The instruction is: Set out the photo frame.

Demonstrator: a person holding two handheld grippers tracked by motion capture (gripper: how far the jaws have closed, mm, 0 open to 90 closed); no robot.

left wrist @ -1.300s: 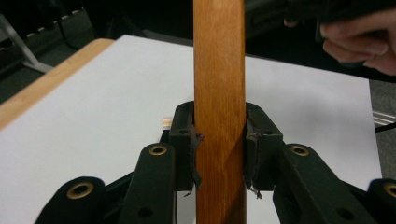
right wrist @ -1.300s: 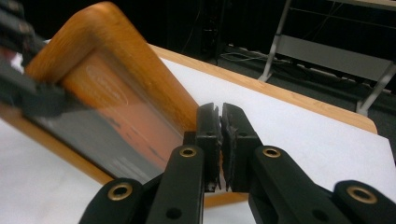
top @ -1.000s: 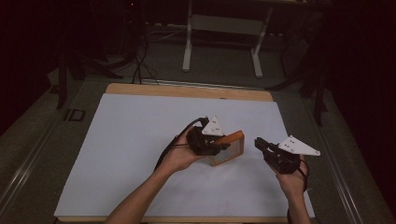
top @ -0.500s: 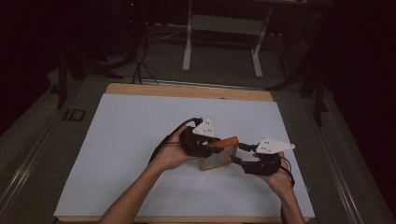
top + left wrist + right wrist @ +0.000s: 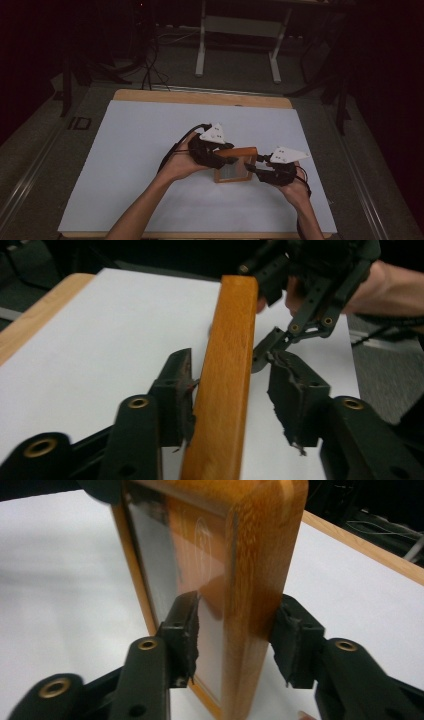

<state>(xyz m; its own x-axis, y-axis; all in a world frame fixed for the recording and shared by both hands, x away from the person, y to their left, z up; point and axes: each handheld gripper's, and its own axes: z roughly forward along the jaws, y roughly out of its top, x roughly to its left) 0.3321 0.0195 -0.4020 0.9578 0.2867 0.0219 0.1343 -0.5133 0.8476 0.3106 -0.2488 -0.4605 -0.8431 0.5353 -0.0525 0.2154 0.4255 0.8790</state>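
Handing over the small orange-brown wooden picture frame with its glass pane (image 5: 235, 165), I am holding it upright near the front right part of the white sheet (image 5: 130, 150) covering the desk. My right gripper (image 5: 234, 630), which stood well apart to the right a second ago, is now at the frame's right edge, and its jaws have just been closing until both pads are pressing on the wood. My left gripper (image 5: 227, 385) has just been opening: its right pad is standing clear, so it is letting go. I judge the frame is passing to my right hand. Beyond the desk's light wooden far edge (image 5: 200, 96), a dim room with a white metal stand (image 5: 237, 45) and floor cables (image 5: 150, 70) is showing.
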